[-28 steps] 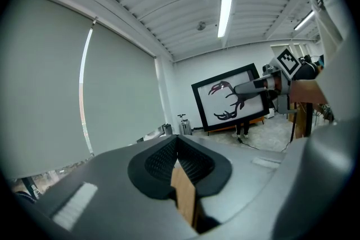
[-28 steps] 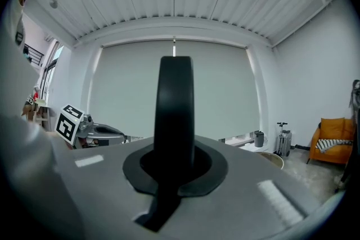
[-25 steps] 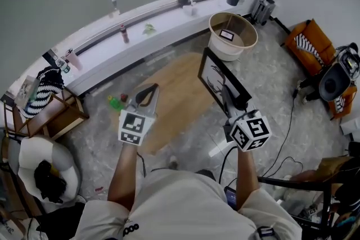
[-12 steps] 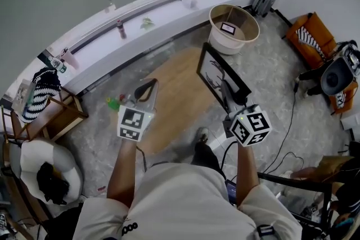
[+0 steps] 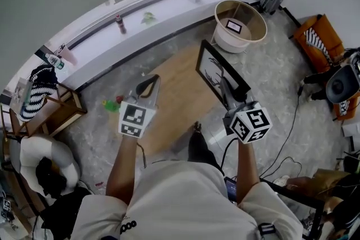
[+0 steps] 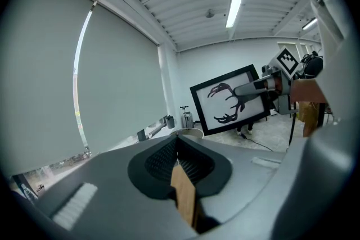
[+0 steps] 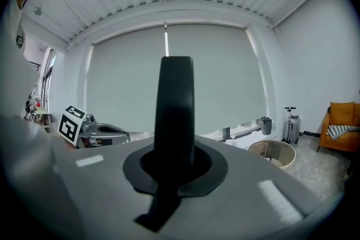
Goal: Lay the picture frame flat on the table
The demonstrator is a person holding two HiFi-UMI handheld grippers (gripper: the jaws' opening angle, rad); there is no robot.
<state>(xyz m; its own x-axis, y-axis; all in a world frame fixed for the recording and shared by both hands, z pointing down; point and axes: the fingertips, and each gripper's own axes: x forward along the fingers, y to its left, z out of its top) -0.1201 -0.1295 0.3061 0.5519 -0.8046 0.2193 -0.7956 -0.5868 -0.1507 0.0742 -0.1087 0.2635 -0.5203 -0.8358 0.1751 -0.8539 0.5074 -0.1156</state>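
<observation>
- A person's right gripper (image 5: 229, 95), at centre right of the head view, has its jaws clamped on the lower edge of a black picture frame (image 5: 216, 73) and holds it up on edge, off the wooden table (image 5: 169, 104).
- The frame hangs over the table's right side, not flat. Its white face carries a black antler drawing and is turned toward the left of the picture.
- In the right gripper view, the frame's dark edge rises straight up from between the jaws.
- The left gripper (image 5: 147, 87), left of centre over the table, has its jaws closed together and grips nothing.
- A round basket (image 5: 230, 45) stands on the floor at upper right, beyond the frame.
</observation>
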